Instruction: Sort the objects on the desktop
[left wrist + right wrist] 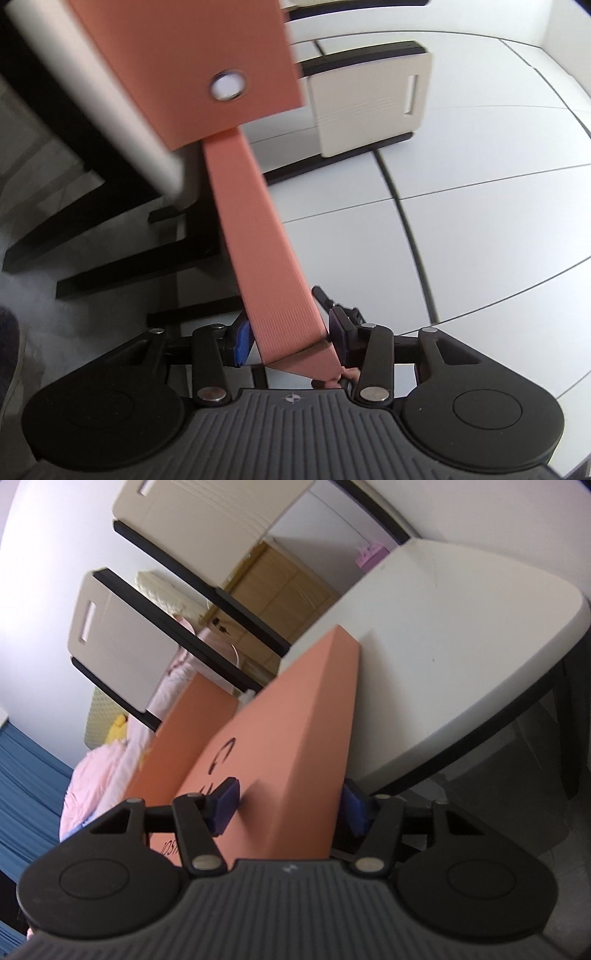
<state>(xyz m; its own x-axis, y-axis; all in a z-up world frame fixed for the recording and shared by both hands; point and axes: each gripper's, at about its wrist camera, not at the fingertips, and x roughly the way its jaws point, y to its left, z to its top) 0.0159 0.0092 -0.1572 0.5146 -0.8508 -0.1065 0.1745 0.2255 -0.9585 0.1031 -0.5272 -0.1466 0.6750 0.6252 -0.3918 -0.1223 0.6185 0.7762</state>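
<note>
Grippers both clamp orange box.

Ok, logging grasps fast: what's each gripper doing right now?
Left gripper: closed on the orange strap of the box.
Right gripper: closed on the orange box.

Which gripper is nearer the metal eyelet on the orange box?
Likely left. The left gripper holds the orange strap hanging just below the eyelet; the right gripper clamps the orange box, no eyelet visible there.
</note>
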